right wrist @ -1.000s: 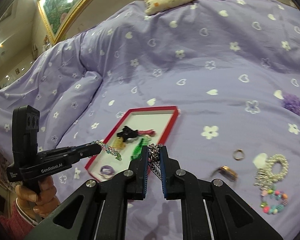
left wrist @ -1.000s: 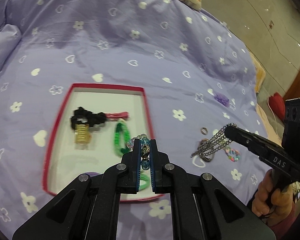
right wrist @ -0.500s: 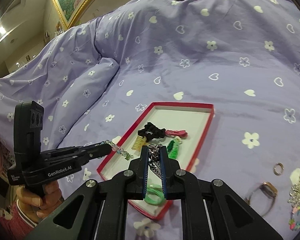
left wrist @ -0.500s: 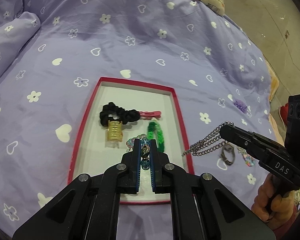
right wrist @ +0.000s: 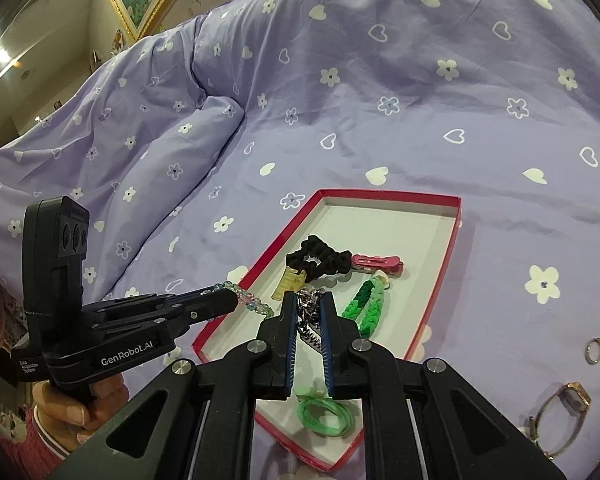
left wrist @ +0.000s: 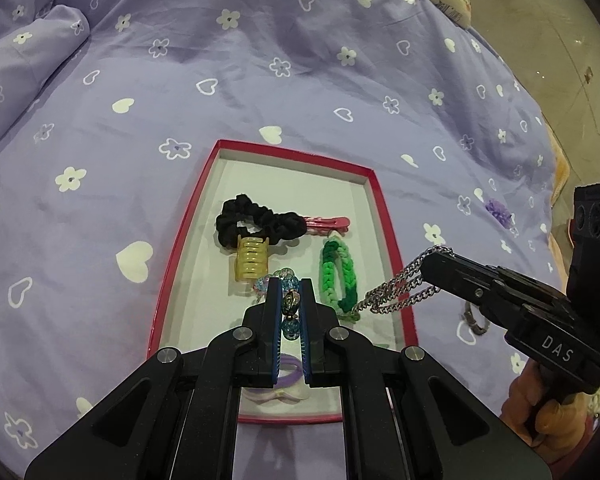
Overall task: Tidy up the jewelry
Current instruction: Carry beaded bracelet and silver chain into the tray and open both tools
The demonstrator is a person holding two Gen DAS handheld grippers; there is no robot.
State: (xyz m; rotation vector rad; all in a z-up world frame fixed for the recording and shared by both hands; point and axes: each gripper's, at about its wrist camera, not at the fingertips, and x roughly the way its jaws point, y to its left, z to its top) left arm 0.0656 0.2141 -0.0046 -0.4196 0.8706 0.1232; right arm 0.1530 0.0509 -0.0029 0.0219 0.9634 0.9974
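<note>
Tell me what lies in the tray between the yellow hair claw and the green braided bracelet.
In the left wrist view, the beaded bracelet held by the left gripper hangs between the hair claw and the green bracelet, over bare tray floor.

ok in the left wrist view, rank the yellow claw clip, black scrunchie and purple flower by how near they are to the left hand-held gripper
1. Yellow claw clip: in the red-rimmed box, just up-left of the left hand-held gripper.
2. Black scrunchie: in the box, right behind the clip.
3. Purple flower: out on the bedspread, far right.
</note>
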